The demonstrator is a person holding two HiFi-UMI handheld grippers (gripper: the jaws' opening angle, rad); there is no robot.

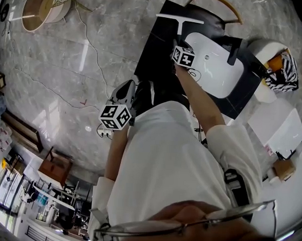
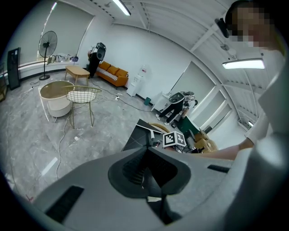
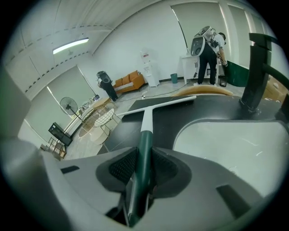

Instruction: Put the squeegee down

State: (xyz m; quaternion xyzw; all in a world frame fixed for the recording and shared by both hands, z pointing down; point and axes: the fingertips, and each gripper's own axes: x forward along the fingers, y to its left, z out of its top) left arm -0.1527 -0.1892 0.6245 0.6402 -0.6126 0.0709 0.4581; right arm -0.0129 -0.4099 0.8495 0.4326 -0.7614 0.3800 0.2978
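squeegee [image 3: 145, 118] pinched by right fingers [image 3: 123, 168] at black counter [image 3: 169, 118], basin [image 3: 226, 151] and faucet [image 3: 254, 72] alongside; left fingers [image 2: 131, 170] together

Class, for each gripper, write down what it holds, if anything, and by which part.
The right gripper grips the squeegee by its dark green handle. The left gripper is shut and holds nothing.

1x squeegee [image 1: 180, 18], 1x basin [image 1: 219, 75], 1x faucet [image 1: 234, 50], 2x tongs [image 2: 145, 168] [image 3: 143, 164].
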